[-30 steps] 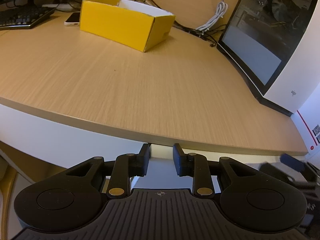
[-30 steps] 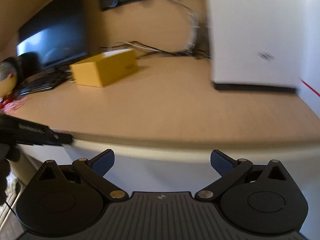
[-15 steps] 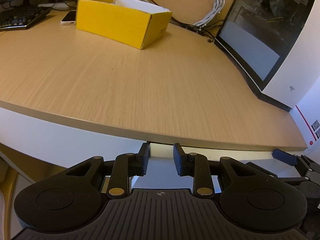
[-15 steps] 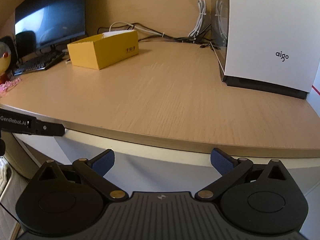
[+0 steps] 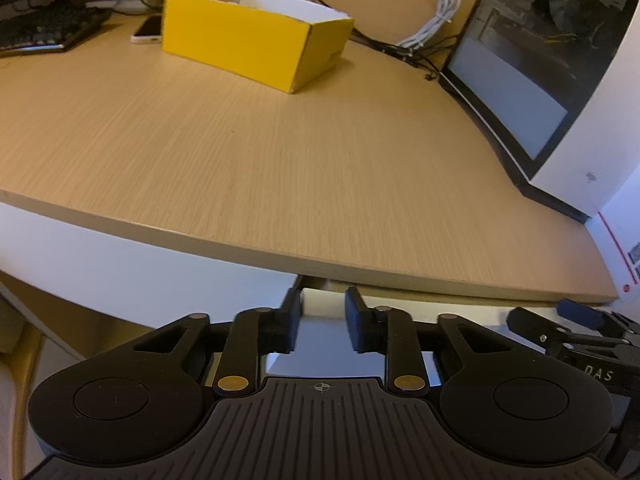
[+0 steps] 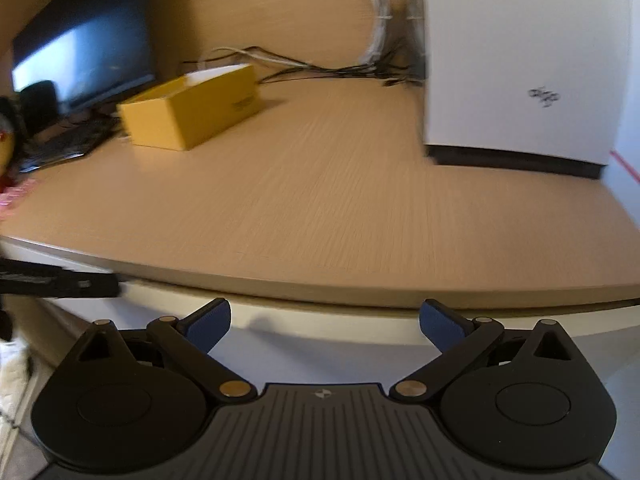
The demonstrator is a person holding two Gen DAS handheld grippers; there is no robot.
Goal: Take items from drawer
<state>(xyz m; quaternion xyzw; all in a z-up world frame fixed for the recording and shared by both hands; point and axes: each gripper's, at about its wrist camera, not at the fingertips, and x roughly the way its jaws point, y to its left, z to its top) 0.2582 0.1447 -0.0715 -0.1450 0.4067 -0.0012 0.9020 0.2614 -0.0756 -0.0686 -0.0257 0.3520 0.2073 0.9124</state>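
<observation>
The left gripper (image 5: 322, 322), black with two short black fingers, sits at the front edge of the white drawer (image 5: 320, 304) tucked under the light wood-grain desk top (image 5: 280, 152). Its jaws are closing with a narrow gap between them, and the drawer's white lip shows in that gap; whether the pads press on it I cannot tell. The right gripper (image 6: 325, 325), black with blue pads, hangs just beside it with jaws spread wide and nothing between them.

By my reading the task has barely begun: the drawer looks shut or only just cracked, its inside is hidden, and no item is out yet. Opening it and lifting things out are both left.

On the desk stand one open yellow cardboard box (image 5: 248, 48), one white computer case (image 6: 516, 60), one dark monitor (image 6: 84, 52), one black keyboard (image 5: 44, 32) and one white phone (image 5: 147, 32).
</observation>
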